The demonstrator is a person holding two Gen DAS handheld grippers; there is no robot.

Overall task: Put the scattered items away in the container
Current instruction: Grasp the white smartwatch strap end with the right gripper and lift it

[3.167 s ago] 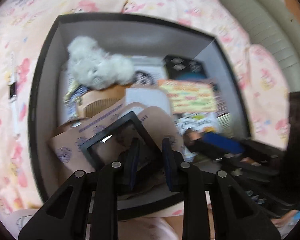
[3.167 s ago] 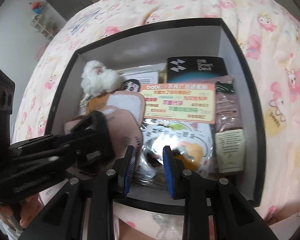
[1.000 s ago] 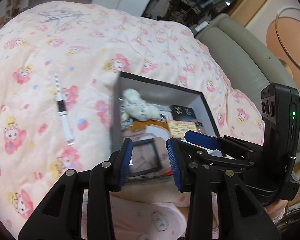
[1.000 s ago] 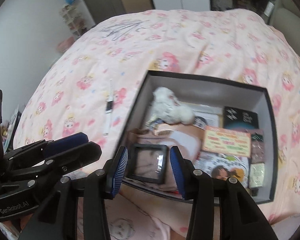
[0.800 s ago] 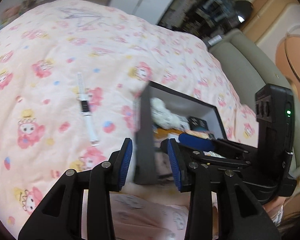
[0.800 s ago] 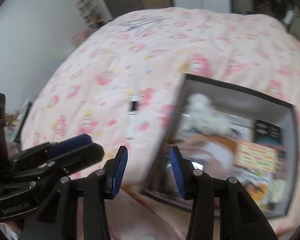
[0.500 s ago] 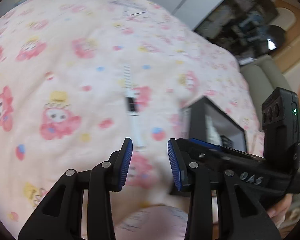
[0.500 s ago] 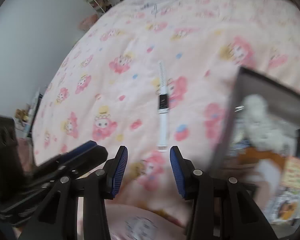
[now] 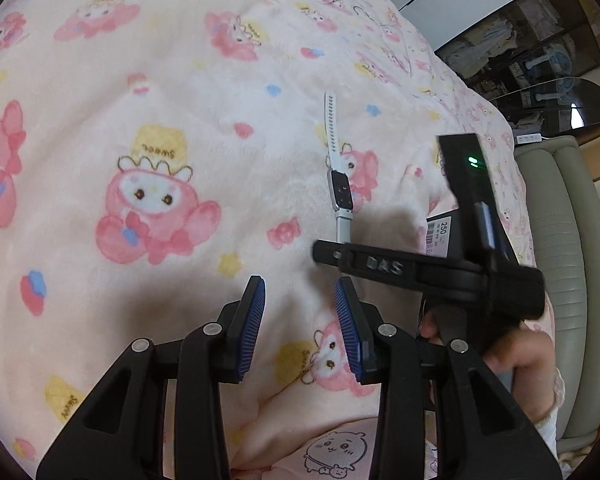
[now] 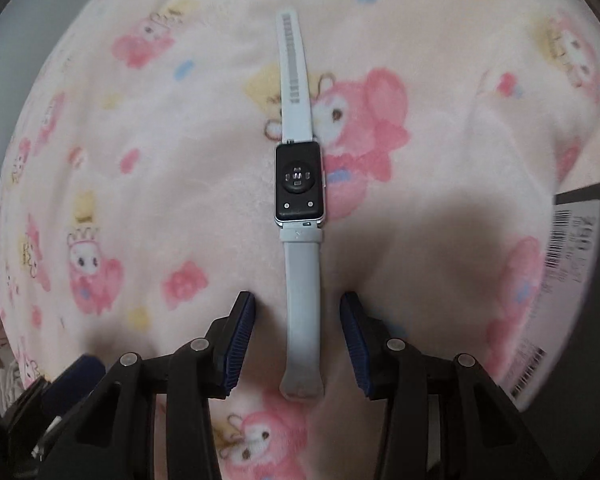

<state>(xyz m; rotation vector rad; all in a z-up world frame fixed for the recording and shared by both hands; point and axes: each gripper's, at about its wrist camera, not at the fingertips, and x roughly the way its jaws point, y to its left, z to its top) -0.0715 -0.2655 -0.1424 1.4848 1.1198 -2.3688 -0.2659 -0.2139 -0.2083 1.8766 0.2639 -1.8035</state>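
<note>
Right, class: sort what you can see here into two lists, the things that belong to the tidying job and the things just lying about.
Part of the job:
- white smartwatch, face down on the blanket, strap between the open right claw
- black box, the container, at the right edge
- left claw, open and empty

Just there:
- pink cartoon blanket
- grey sofa

Fuzzy fleece blanket (image 10: 180, 184), smooth matt rubbery watch strap (image 10: 302, 280), glossy watch back (image 10: 298, 184)
</note>
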